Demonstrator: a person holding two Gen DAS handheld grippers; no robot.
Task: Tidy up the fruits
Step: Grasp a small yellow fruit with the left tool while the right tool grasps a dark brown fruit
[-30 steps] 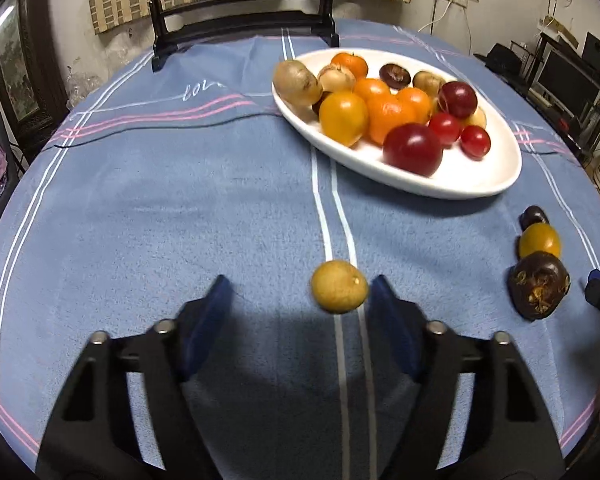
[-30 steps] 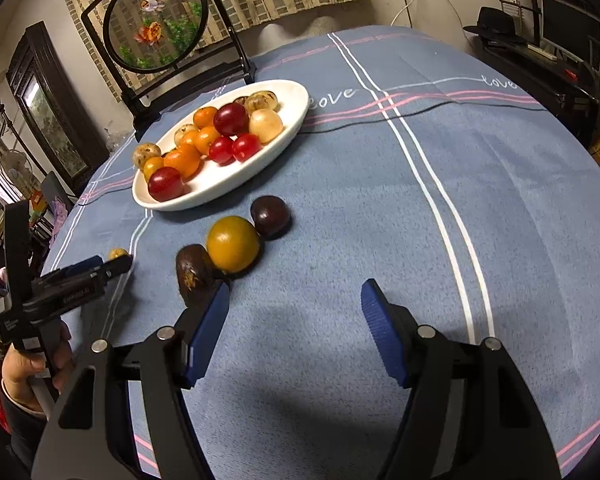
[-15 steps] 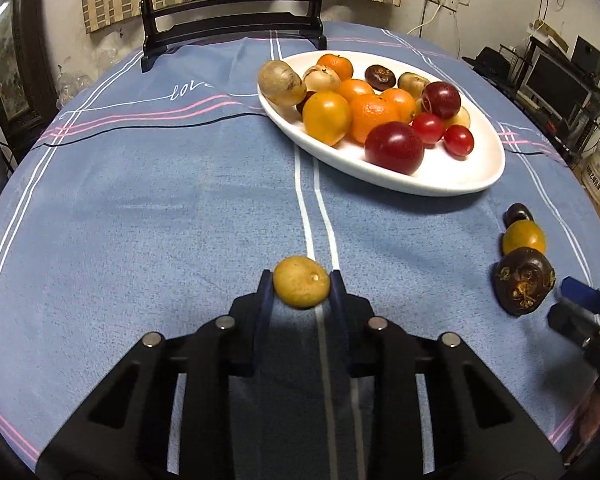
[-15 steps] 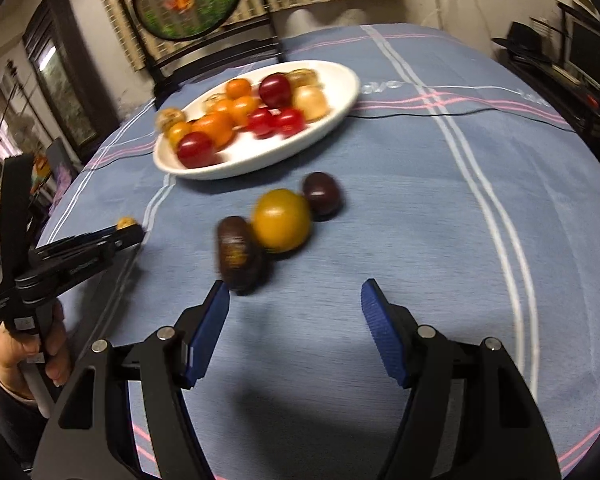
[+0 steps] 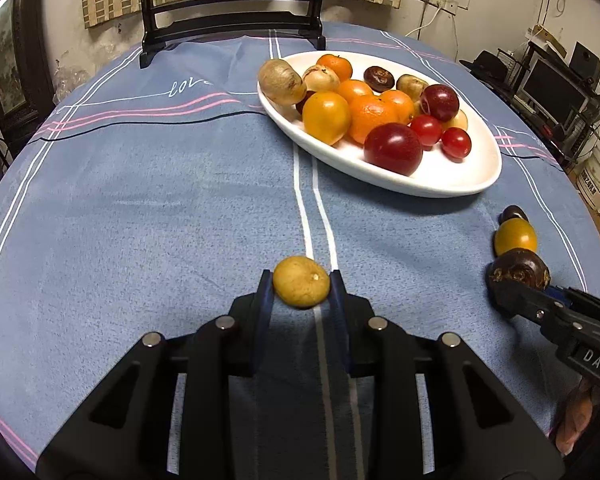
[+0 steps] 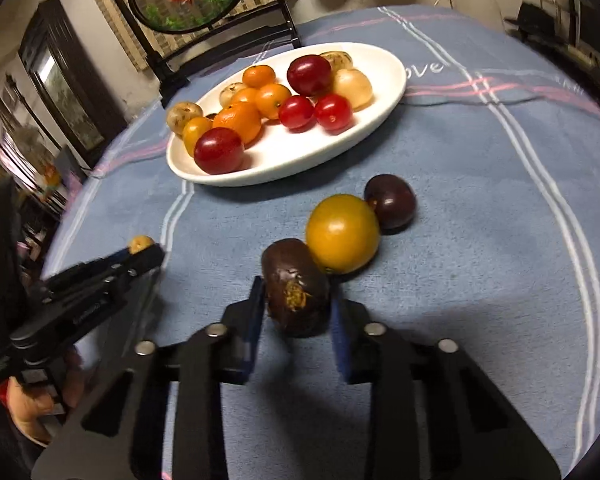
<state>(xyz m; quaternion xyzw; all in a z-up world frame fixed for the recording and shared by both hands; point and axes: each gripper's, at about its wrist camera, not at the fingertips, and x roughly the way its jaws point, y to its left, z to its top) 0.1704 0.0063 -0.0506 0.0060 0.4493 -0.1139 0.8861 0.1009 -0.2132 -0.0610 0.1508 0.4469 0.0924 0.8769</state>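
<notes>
left gripper (image 5: 301, 284): fingers closed on tan fruit (image 5: 301, 286), now off worktop (image 5: 140, 200) | right gripper (image 6: 298, 300): fingers just clamped dark fruit (image 6: 295, 292) beside yellow fruit (image 6: 342, 233) | both ready for plate (image 5: 452, 178)

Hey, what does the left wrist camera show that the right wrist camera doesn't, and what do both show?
Only the left wrist view shows the left tool up close, shut on the small tan fruit. Only the right wrist view shows the right tool closed on the dark wrinkled fruit, beside the whole dark plum. Both show the white plate of fruit, the yellow fruit and the blue tablecloth.
</notes>
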